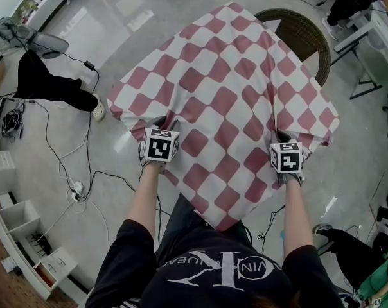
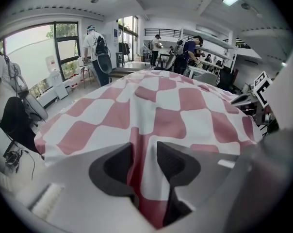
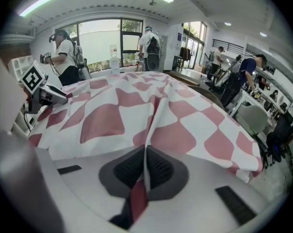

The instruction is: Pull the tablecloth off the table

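A red-and-white checked tablecloth [image 1: 226,88] drapes over the whole table, one corner hanging toward me. My left gripper [image 1: 163,124] is at the cloth's near-left edge. In the left gripper view its jaws [image 2: 145,161] stand partly apart, with a bunched fold of tablecloth [image 2: 175,106] filling the gap and puckering up from the pads. My right gripper [image 1: 285,137] is at the near-right edge. In the right gripper view its jaws [image 3: 145,166] are pinched tight on a thin ridge of tablecloth [image 3: 137,110]. The table itself is hidden under the cloth.
A wicker chair [image 1: 303,34] stands behind the table's far right. A person in black [image 1: 52,85] crouches on the floor at left, with cables [image 1: 78,185] and a drawer unit [image 1: 27,249] nearby. Other people [image 2: 95,47] stand farther off in the room.
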Tool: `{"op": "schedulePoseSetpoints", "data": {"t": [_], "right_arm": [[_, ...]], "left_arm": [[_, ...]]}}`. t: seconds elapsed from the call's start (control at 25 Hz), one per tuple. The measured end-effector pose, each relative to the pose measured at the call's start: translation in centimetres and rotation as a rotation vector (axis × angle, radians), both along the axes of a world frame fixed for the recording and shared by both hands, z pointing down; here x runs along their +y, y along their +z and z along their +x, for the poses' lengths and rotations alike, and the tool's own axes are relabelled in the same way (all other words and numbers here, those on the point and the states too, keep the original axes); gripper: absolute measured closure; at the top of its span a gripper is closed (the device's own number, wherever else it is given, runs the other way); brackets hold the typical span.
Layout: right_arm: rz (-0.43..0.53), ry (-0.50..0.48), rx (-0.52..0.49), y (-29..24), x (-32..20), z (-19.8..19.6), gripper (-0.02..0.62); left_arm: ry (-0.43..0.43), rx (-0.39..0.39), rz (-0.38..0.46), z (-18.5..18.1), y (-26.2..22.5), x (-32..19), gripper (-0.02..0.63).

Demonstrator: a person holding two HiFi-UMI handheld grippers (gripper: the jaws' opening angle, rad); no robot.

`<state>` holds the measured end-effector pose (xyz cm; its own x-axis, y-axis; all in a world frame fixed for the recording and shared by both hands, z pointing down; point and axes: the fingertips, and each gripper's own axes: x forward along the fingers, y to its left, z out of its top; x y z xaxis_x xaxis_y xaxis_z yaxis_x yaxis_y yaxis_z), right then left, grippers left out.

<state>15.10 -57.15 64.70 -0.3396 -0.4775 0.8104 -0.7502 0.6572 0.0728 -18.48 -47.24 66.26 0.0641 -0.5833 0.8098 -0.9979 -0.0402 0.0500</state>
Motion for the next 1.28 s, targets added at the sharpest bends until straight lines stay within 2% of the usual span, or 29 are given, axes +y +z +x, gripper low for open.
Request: {"op": "schedulePoseSetpoints", "data": {"t": [0.28,0.44,0.64,0.92,1.08,1.28], "right_arm": [[0.007,-0.023,-0.044,0.1,1.8,-0.5,0.580],[-0.004,-0.042,-0.074,0.1,2.5,-1.1,0.581],[-0.014,-0.063,-0.104,-0.3,2.9,-1.4,0.581],[-0.007,-0.099,-0.121,-0.7,4.1,-1.1,0.581],[-0.005,-0.106,-0.125,-0.5,5.3,-1.4,0.581],[-0.021,-0.093,-0.124,-0.3,7.1,-2.2,0.581]], "left_arm": [[-0.016,-0.084,-0.011,1.0,0.4,1.4,0.552],[-0.028,-0.123,-0.016,1.2,0.6,1.7,0.588],[-0.087,-0.073,-0.004,1.2,0.2,2.0,0.591],[-0.134,-0.081,0.010,1.9,-0.3,3.8,0.592],[-0.161,-0.054,0.018,1.8,-0.1,5.0,0.592],[-0.127,-0.039,0.006,1.4,0.1,6.1,0.592]]}}
